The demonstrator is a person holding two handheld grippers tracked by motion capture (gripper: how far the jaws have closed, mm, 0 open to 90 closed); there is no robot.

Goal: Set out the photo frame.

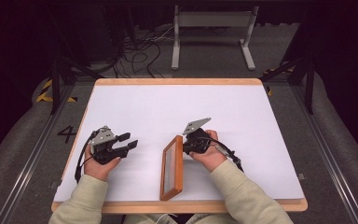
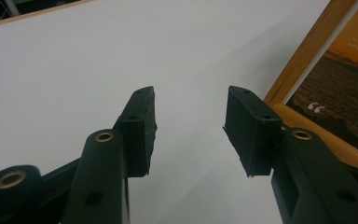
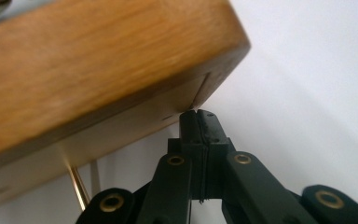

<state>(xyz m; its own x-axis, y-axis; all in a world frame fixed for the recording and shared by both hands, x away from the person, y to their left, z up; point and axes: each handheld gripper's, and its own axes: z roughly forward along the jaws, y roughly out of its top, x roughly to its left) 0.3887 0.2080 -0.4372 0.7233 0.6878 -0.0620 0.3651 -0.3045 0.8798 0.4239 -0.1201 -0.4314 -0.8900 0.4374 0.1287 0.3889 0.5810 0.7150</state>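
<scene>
High view: right gripper (image 1: 185,142) against tilted frame (image 1: 173,167)

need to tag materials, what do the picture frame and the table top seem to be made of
Picture frame: apparently wood, warm orange-brown with visible grain and a smooth finish. Table top: matte white surface, sheet or laminate I can't tell, with a light wooden edge.

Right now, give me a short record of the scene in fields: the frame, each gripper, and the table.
picture frame: wooden, tilted up on its long edge, near the table's front edge
right gripper: jaws shut together, tips at the frame's corner, nothing between them
left gripper: jaws open, nothing between them, apart from the frame, pointing toward it
table: white top, wooden rim
</scene>
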